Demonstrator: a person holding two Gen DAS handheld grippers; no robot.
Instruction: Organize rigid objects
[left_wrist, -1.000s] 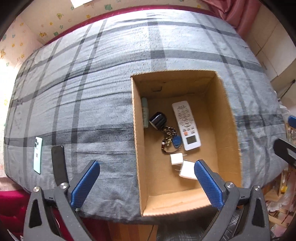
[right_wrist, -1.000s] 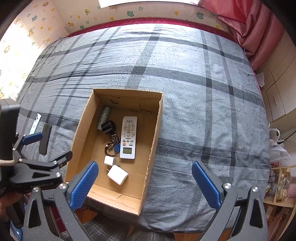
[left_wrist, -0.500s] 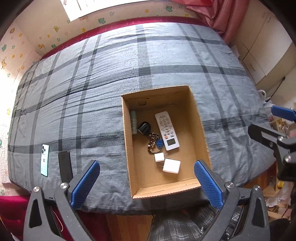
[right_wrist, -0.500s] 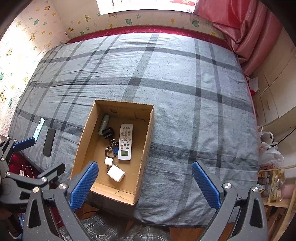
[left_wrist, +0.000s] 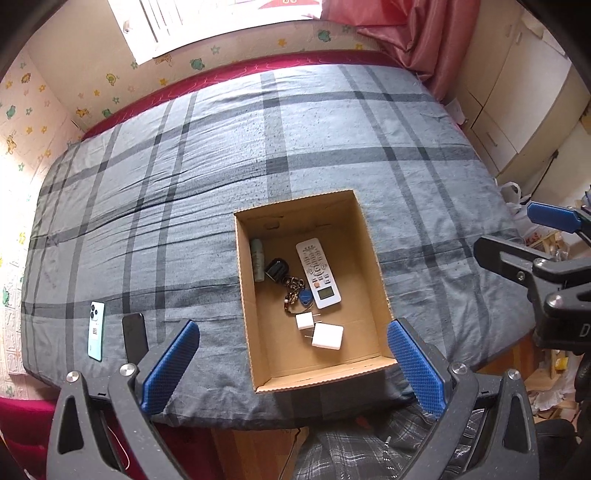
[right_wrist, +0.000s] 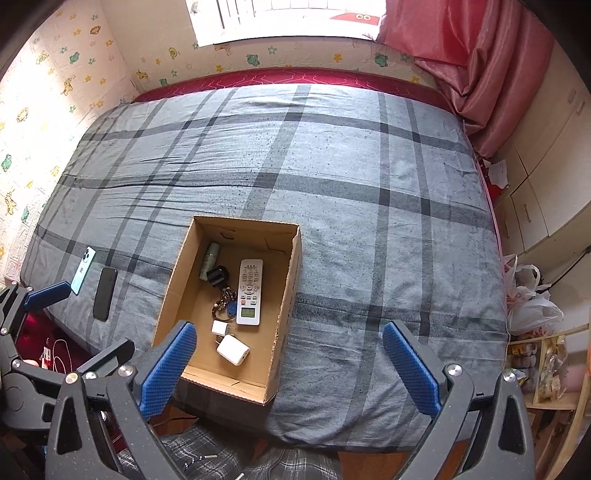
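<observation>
Over the plaid bed (left_wrist: 184, 192) — cardboard box (left_wrist: 373, 258) near its edge — both grippers' fingers spread apart, empty.

Daylight from window (right_wrist: 288, 18) at top, blown out w/ glare. Bed (right_wrist: 332, 166) evenly lit, soft shadows inside box (left_wrist: 373, 258). Strong fisheye bending + dark vignette at corners; center sharp.
</observation>
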